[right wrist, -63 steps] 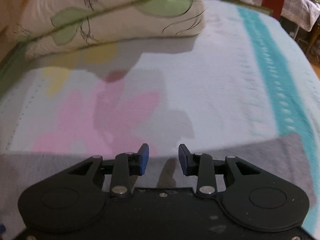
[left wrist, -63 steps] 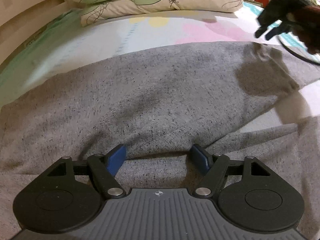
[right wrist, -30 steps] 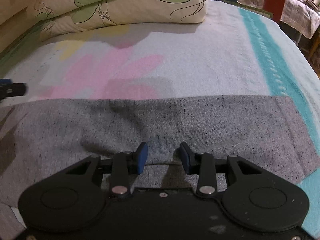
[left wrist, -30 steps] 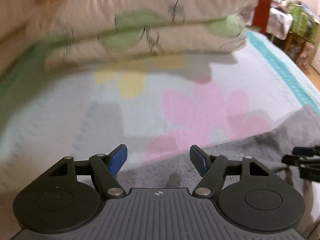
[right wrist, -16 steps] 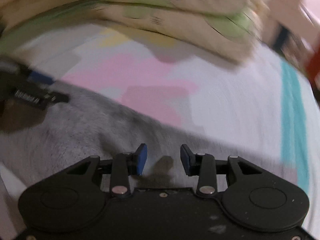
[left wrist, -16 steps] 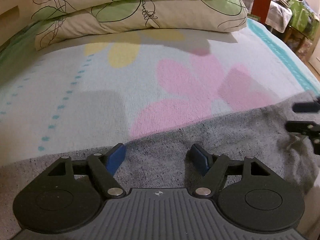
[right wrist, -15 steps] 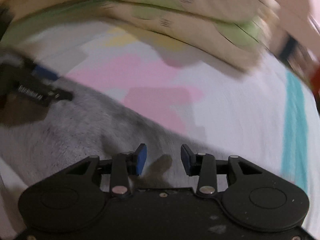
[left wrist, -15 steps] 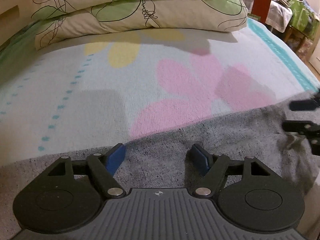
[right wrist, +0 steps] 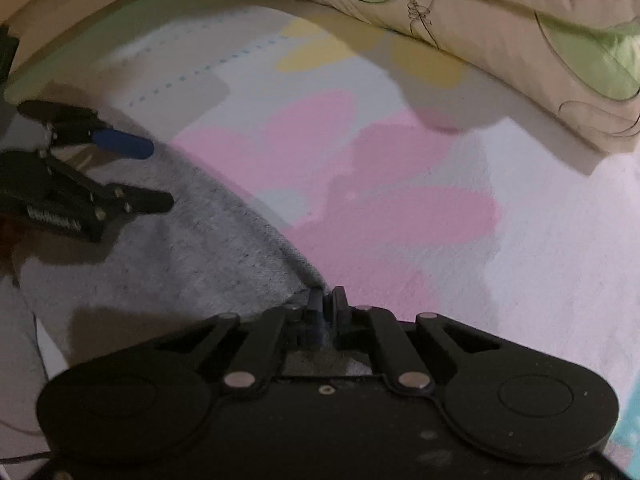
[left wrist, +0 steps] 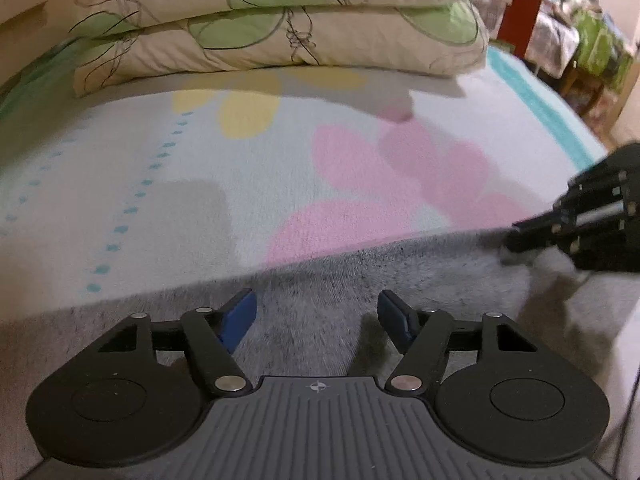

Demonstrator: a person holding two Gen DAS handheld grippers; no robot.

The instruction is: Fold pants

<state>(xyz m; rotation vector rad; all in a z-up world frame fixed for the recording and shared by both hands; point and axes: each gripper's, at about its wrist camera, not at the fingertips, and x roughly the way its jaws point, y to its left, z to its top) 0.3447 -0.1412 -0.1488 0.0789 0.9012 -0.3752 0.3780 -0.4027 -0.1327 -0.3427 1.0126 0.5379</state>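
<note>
Grey speckled pants (left wrist: 320, 292) lie spread on a bed with a flowered sheet (left wrist: 280, 152). My left gripper (left wrist: 316, 316) is open, its blue fingertips just above the pants' far edge, holding nothing. My right gripper (right wrist: 325, 300) is shut on the far edge of the pants (right wrist: 180, 248), with cloth pinched between its pads. The right gripper also shows at the right of the left wrist view (left wrist: 580, 220). The left gripper shows at the left of the right wrist view (right wrist: 120, 168), open.
Two stacked pillows (left wrist: 280, 32) with a green leaf print lie at the head of the bed. A wooden bed frame (right wrist: 80, 20) runs along the left. A red post (left wrist: 520, 12) and cluttered furniture stand off the right side.
My right gripper has swung left and closed on the pants' edge. My left gripper has stayed open and barely moved over the same edge.
</note>
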